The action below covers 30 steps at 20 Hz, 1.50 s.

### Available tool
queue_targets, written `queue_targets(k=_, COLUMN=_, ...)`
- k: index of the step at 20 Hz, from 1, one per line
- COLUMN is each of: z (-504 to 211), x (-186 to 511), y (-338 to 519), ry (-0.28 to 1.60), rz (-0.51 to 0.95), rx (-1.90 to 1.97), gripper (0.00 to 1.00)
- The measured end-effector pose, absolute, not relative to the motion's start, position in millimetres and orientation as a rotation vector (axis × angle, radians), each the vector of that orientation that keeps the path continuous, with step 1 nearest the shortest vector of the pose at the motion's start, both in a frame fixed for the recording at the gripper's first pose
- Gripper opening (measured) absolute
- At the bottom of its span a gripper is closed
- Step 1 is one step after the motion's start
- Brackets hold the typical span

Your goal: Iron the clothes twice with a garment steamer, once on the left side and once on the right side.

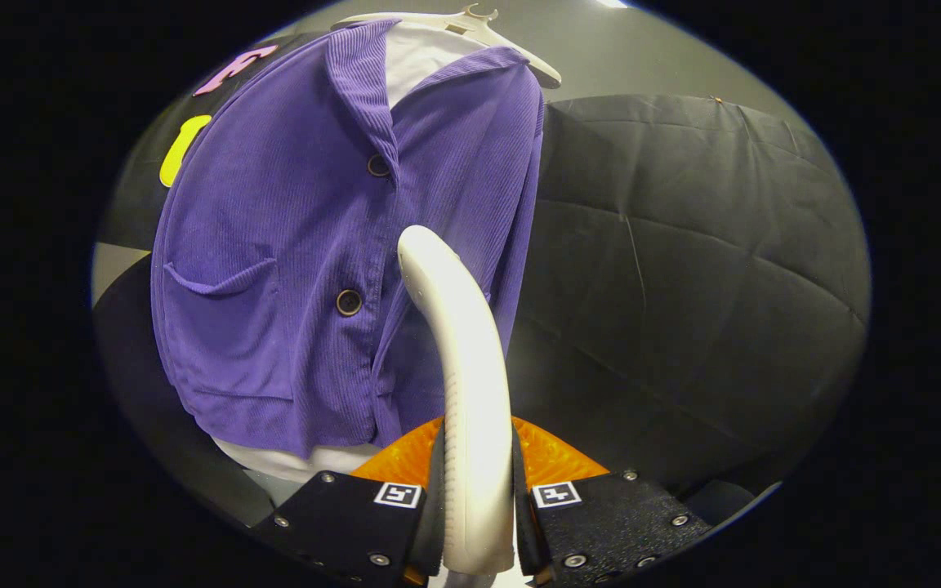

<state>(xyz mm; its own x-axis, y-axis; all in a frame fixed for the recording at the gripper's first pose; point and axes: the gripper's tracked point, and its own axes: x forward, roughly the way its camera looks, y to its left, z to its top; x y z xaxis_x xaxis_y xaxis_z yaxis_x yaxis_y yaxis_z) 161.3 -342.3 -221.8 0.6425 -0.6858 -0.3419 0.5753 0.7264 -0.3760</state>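
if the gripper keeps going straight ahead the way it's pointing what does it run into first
Probably the purple jacket. The gripper is shut on the steamer handle, whose tip overlaps the jacket's right front panel near the lower button. Depth is unclear, so contact can't be confirmed.

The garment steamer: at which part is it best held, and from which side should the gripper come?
Best by the long curved handle of the garment steamer, probably from behind, one finger on each flank. It is narrow, and its head then points ahead at the purple jacket. The gripper is shut on it this way.
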Motion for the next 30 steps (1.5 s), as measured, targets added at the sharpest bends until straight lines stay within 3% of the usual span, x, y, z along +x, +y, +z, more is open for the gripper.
queue_targets(k=14, z=-227.6, x=121.0, y=-291.2, ry=0.517, rz=-0.623, rx=-0.265, gripper=0.35)
queue_targets(k=30, z=-157.9, x=49.9, y=-127.6, ry=0.403, rz=-0.164, rx=-0.236, gripper=0.35)
